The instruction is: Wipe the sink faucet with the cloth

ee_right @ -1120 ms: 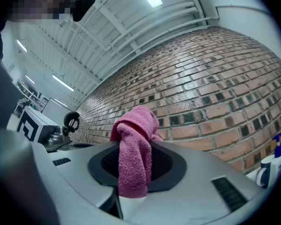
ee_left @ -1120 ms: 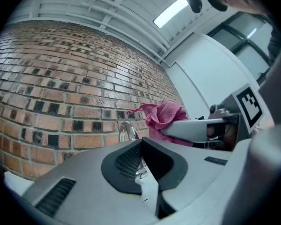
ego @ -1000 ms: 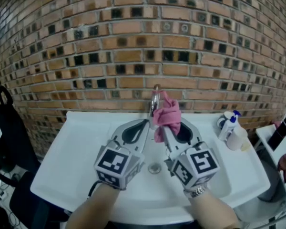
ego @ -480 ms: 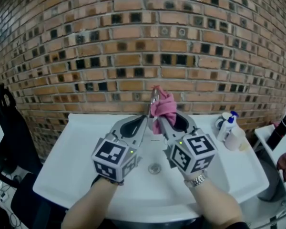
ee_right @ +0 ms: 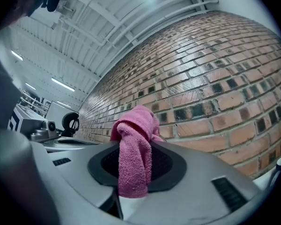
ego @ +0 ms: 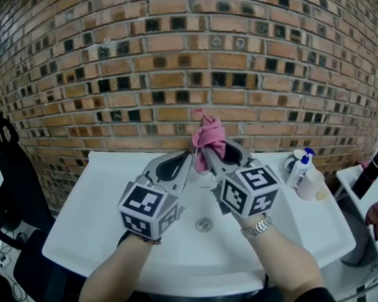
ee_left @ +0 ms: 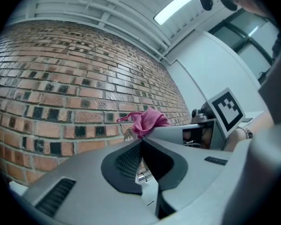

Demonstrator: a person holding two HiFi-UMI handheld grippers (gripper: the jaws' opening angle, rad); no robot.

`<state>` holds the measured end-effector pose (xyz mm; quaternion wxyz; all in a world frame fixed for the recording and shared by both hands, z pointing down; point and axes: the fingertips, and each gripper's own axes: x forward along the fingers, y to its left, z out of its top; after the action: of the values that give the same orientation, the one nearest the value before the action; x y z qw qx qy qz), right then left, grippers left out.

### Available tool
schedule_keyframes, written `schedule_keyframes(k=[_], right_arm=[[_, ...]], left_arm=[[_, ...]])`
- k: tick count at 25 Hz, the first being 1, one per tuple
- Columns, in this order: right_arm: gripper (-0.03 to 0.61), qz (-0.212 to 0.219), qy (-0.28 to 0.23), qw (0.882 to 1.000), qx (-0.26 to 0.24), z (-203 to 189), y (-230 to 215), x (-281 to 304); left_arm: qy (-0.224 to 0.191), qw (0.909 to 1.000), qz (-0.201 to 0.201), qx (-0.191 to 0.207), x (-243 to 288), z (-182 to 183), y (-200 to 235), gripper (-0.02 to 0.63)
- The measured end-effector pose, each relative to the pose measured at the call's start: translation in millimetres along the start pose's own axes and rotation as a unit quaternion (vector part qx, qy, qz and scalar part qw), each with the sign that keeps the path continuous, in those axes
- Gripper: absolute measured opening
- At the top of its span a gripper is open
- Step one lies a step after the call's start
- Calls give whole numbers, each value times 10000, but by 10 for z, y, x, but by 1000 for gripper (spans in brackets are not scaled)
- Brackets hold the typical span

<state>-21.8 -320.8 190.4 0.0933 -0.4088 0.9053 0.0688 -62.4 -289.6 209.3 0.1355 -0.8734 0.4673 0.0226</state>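
The pink cloth (ego: pixel 209 134) is bunched over the top of the chrome faucet at the back of the white sink (ego: pixel 94 200), close to the brick wall. My right gripper (ego: pixel 208 151) is shut on the cloth, and a fold of it hangs down over the jaws (ee_right: pixel 133 161). My left gripper (ego: pixel 191 155) is shut, with its tips beside the faucet's lower part. In the left gripper view, a chrome piece of the faucet (ee_left: pixel 142 176) shows through the hollow between the fingers. The cloth (ee_left: pixel 147 121) sits just beyond it. Most of the faucet is hidden.
A blue-topped spray bottle (ego: pixel 300 164) and a white bottle (ego: pixel 312 183) stand on the sink's right rim. The drain (ego: pixel 203 224) lies below my grippers. A black chair (ego: pixel 6 168) is at the left, and the brick wall (ego: pixel 176 55) rises right behind the faucet.
My right gripper has moved up and toward the wall with the cloth, which now sits higher over the faucet. My left gripper has barely moved.
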Motion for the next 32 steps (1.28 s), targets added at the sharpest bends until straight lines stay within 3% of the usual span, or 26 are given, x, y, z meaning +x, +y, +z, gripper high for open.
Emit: schedule_keyframes(k=[17,32], right_arm=[[106,106,-148,9996,224,166,-207,215],[103,90,-109,9953,958,222,-555,469]], left_arm=[[22,10000,19,-29,50,-33,108,3],[12,10000,57,11,93,-47,179,3]])
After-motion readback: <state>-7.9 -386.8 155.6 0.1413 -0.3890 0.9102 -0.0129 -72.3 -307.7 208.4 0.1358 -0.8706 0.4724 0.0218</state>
